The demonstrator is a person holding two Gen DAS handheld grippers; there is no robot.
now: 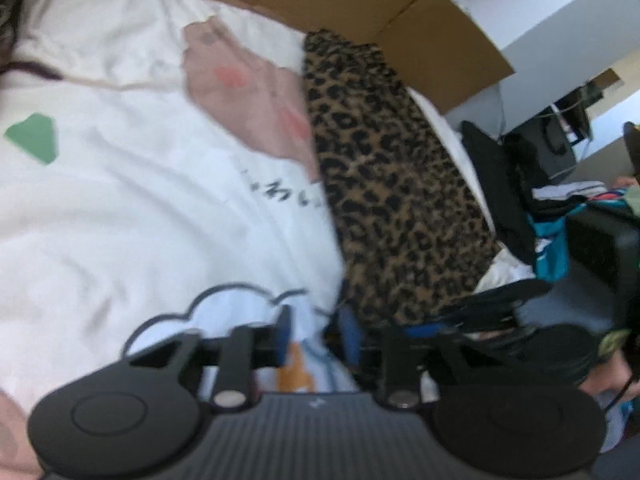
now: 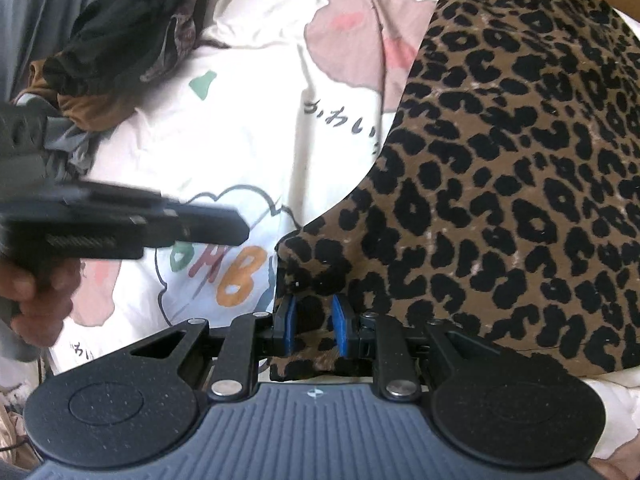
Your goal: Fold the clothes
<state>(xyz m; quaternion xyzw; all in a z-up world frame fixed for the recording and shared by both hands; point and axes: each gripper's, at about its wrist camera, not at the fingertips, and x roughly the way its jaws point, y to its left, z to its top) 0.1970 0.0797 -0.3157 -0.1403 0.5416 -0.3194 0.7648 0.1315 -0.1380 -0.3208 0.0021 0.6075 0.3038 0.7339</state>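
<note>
A leopard-print garment (image 2: 500,168) lies spread over a white bedcover with cartoon prints (image 2: 240,140). My right gripper (image 2: 316,325) is shut on a bunched corner of this garment, the fabric pinched between its blue pads (image 2: 291,326). In the left wrist view the same garment (image 1: 392,184) runs as a long strip across the cover (image 1: 120,208). My left gripper (image 1: 316,334) stands open just beside the garment's near edge, with only the printed cover showing between its fingers. From the right wrist view the left gripper (image 2: 208,226) appears side-on at the left, held by a hand (image 2: 36,304).
A cardboard box (image 1: 400,12) stands behind the bed. A heap of dark and brown clothes (image 2: 132,32) lies at the cover's upper left. Black and teal items (image 1: 548,220) crowd the space beyond the garment's right side.
</note>
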